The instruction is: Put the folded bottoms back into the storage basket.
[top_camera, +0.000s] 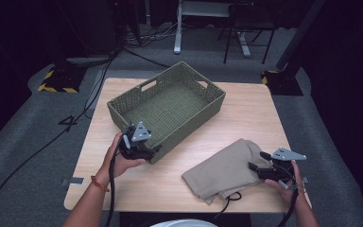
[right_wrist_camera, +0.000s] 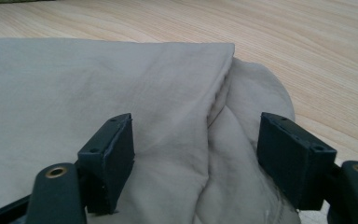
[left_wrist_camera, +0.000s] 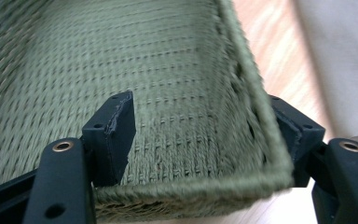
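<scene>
Olive-green woven rectangular basket (top_camera: 170,106), ribbed weave; beige folded cloth (top_camera: 227,170), plain; light wood-grain tabletop (top_camera: 250,113); black-jawed grippers.

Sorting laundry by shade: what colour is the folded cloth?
Beige, a light tan; the cloth shows best in the right gripper view.

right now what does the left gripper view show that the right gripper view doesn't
Left gripper view: the green woven basket, its corner wall standing between the left gripper's open black jaws, one jaw inside and one outside.

Right gripper view: the right gripper's open jaws over the bunched edge of the folded beige cloth, its folds and seam close up.

Both: the light wooden table and some of that beige cloth, which the left gripper view has at its right edge.
</scene>
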### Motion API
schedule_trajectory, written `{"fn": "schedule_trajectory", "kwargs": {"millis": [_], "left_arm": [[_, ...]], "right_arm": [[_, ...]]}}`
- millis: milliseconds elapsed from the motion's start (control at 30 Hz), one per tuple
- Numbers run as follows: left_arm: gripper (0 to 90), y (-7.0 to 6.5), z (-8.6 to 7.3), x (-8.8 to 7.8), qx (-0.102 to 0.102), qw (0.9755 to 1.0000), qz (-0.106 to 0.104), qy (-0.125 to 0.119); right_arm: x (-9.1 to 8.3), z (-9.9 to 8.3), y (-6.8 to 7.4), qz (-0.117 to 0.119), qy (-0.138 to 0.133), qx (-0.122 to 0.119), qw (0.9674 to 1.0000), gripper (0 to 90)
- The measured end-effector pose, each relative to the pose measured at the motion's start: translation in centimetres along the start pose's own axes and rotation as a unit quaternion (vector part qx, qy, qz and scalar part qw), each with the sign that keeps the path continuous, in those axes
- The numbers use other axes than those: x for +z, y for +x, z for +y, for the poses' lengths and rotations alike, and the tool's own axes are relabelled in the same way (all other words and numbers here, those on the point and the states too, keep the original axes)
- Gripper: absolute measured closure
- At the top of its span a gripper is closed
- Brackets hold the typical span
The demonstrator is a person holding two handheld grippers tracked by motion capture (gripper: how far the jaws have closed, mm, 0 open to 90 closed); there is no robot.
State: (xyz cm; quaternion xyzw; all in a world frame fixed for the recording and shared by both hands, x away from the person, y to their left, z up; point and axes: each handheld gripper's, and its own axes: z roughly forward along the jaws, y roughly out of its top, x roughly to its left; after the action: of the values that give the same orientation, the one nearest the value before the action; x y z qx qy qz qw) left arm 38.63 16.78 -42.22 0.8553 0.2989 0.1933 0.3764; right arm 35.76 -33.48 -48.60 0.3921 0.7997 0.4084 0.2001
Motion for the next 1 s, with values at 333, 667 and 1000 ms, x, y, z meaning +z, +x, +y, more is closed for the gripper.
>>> {"fn": "schedule_trajectory", "kwargs": {"millis": [333,667,1000], "left_arm": [[23.3,2.2,-0.2,-0.4,-0.063,0.9964,0.05,0.024],[27.1,0.1,2.1,0.8,-0.037,0.9984,0.035,0.027],[64.3,-0.8,2.9,2.9,-0.011,0.997,0.02,0.073]], "right_arm": [[0.0,-0.1,0.0,0.0,0.0,0.0,1.0,28.0],[0.1,0.0,0.2,-0.002,0.002,-0.004,1.0,28.1],[0.1,0.0,0.2,0.001,0.002,-0.004,1.0,28.3]]}}
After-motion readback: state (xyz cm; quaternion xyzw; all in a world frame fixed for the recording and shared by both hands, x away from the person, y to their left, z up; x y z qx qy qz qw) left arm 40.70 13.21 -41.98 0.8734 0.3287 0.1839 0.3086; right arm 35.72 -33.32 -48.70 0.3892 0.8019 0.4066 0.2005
